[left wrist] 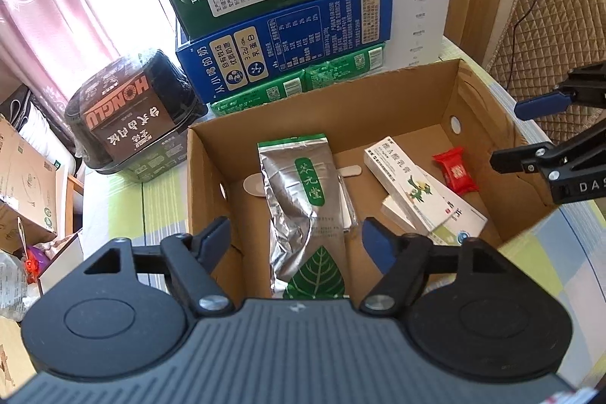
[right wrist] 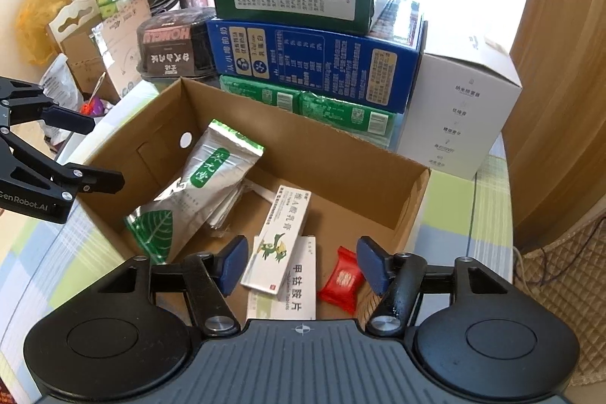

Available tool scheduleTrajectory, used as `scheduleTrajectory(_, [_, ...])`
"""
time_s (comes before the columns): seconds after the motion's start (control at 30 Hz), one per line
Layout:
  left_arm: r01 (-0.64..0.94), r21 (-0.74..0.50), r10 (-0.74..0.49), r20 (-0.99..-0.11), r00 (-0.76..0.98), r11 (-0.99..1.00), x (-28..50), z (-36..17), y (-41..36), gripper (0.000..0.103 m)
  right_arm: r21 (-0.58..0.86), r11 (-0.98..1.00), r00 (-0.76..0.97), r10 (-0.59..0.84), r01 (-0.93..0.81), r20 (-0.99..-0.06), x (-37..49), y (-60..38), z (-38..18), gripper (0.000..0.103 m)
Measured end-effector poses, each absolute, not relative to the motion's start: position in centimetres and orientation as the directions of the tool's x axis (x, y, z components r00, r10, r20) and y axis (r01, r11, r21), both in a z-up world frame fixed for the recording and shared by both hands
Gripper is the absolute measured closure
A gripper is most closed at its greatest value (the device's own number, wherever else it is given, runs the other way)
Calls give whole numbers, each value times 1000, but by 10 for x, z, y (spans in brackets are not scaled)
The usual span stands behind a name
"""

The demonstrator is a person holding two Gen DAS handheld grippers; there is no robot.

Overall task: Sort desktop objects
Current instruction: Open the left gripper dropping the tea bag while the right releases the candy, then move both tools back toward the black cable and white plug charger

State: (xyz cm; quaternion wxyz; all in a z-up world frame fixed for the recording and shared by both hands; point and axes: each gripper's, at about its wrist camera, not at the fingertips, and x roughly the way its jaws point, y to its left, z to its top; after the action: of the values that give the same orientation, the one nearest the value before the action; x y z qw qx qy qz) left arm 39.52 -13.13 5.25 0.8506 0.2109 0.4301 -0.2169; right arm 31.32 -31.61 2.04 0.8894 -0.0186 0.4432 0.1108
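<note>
Box [left wrist: 378,93]: centre frame, holds foil bag [left wrist: 303,207], cartons [left wrist: 416,192], red candy [left wrist: 456,175].
L claw [left wrist: 297,239]: agape, empty.
R claw [right wrist: 301,262]: agape, empty.

Left gripper [left wrist: 297,241] and right gripper [right wrist: 303,265] point steeply downward side by side, jaws apart, gripping nothing.

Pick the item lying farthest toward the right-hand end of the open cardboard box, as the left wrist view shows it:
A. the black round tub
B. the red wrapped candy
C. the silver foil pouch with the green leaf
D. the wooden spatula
B: the red wrapped candy lies by the right wall of the cardboard box, past the white medicine cartons; the silver foil pouch lies left of them.
</note>
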Motion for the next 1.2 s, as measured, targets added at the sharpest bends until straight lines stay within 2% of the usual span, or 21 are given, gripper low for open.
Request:
scheduleTrajectory(0.1, [554,189,-177,-823,539,811,384,57,-129,26,43,972,581,172,-229,-795,302,-312,28,38])
scheduleTrajectory(0.2, [554,201,-171,-819,547,808,370,63,-124,18,31,971,588,170,-239,-791,290,-308,38,32])
scheduleTrajectory(0.27, [553,205,-174,-813,556,808,360,68,-120,14,27,970,594,171,-243,-786,281,-305,46,26])
scheduleTrajectory(0.5, [559,223,-168,-809,563,798,320,82,-109,7,4,965,602,167,-262,-781,245,-295,66,15])
scheduleTrajectory(0.67, [560,239,-167,-799,578,793,291,96,-98,3,-12,957,602,173,-290,-779,216,-287,78,3])
scheduleTrajectory(1.2, [539,266,-152,-778,609,799,224,122,-57,1,-32,949,610,177,-315,-772,140,-275,101,2])
